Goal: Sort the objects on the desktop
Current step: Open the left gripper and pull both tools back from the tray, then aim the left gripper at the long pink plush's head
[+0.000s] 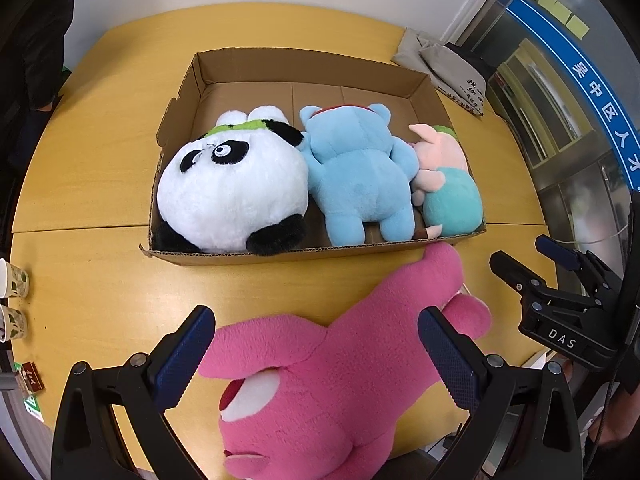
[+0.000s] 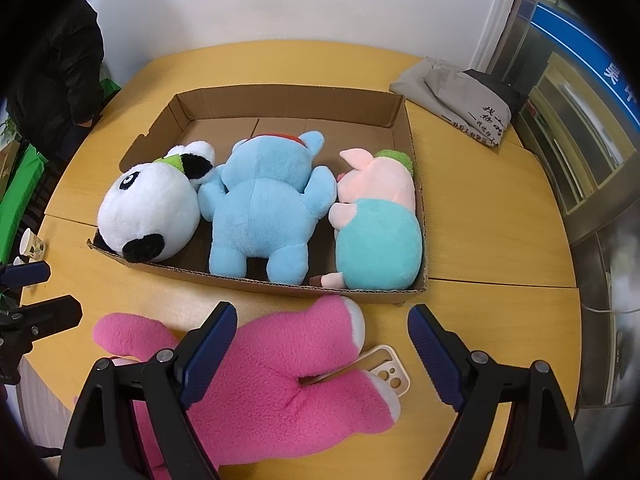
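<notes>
The pink plush (image 1: 320,380) lay on the desk (image 1: 100,280) just in front of the cardboard box (image 1: 280,70). Both the left tool (image 1: 316,360) and right tool (image 2: 322,346) stood spread over it, gripping nothing. Pinching the thick torso, rather than a floppy limb, would likely lift it cleanly over the box's near wall.

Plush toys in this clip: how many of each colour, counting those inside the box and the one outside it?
Black-and-white panda: 1
Blue plush: 1
Pink-and-teal pig: 1
Pink bear, on the table in front of the cardboard box: 1
Total: 4 plush toys, 3 in the box.
</notes>
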